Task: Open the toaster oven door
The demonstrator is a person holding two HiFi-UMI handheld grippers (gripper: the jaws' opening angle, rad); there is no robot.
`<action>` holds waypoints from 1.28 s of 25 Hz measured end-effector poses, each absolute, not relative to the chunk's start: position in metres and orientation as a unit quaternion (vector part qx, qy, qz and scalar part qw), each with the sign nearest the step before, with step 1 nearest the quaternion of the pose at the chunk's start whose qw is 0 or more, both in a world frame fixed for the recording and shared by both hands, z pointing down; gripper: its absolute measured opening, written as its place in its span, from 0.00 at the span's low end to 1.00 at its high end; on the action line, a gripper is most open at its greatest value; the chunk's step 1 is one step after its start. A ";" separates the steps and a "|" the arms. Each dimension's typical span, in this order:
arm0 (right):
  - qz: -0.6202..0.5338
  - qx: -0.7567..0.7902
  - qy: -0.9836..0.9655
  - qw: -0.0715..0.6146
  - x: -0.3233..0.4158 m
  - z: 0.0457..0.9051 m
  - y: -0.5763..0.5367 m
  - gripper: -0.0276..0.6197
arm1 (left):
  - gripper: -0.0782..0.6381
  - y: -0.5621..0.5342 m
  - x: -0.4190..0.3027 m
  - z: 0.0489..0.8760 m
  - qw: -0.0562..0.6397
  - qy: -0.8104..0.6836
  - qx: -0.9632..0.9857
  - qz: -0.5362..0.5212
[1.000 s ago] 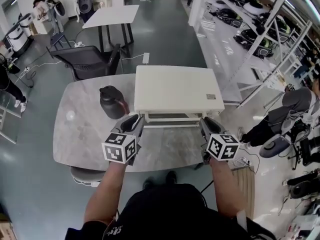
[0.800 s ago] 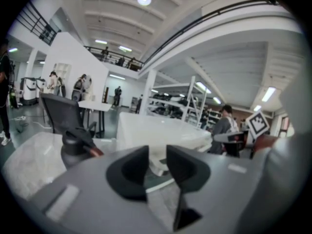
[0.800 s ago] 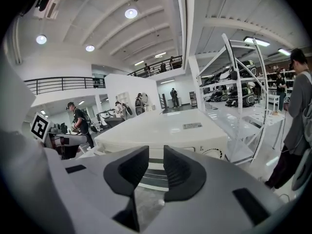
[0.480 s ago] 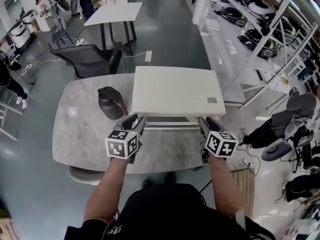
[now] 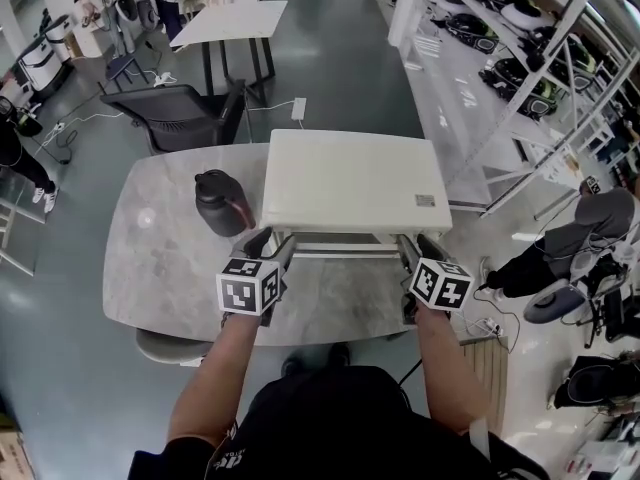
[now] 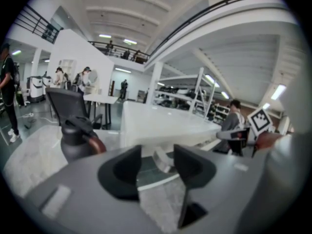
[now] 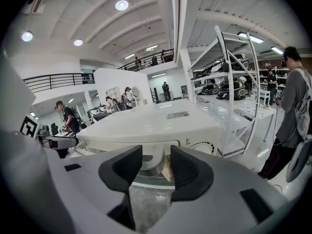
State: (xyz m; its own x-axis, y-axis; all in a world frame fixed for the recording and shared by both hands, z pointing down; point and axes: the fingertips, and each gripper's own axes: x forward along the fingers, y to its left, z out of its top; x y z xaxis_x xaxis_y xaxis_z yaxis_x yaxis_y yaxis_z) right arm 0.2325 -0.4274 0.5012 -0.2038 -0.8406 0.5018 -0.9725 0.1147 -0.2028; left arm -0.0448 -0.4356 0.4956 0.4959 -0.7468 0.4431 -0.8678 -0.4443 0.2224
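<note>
A cream toaster oven (image 5: pixel 350 176) stands on the grey table (image 5: pixel 160 268) with its front facing me. Its handle bar (image 5: pixel 338 251) runs along the front edge. My left gripper (image 5: pixel 280 244) is at the bar's left end and my right gripper (image 5: pixel 405 247) at its right end. In the left gripper view the jaws (image 6: pixel 157 155) stand apart with the handle's end piece (image 6: pixel 162 161) in the gap. In the right gripper view the handle's mount (image 7: pixel 152 161) sits between the spread jaws (image 7: pixel 156 154). Both pairs of jaws have just been opening and neither presses on the handle.
A black bottle (image 5: pixel 222 204) stands on the table just left of the oven, close to my left gripper. An office chair (image 5: pixel 180 118) and a second table (image 5: pixel 235 23) are behind. White shelving (image 5: pixel 480 88) runs along the right, with a person (image 5: pixel 560 238) beside it.
Both grippers have edged forward and down toward the oven's front edge. The oven and the bottle have not moved.
</note>
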 end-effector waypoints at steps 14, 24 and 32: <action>0.243 0.614 -0.739 0.130 0.225 0.500 -0.423 0.24 | 0.41 -0.434 -0.042 0.502 0.231 -0.480 0.834 0.141; 0.242 0.617 -0.738 0.129 0.224 0.504 -0.405 0.24 | 0.41 -0.417 -0.042 0.508 0.244 -0.469 0.837 0.138; 0.248 0.628 -0.727 0.126 0.224 0.512 -0.381 0.23 | 0.41 -0.396 -0.045 0.513 0.239 -0.462 0.841 0.152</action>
State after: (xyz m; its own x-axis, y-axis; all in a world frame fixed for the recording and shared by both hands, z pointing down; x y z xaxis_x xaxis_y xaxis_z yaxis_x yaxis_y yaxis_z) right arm 0.2237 -0.3813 0.5118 -0.1791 -0.8500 0.4955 -0.9754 0.0877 -0.2022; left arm -0.0452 -0.3955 0.5132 0.5275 -0.7035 0.4763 -0.8488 -0.4595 0.2615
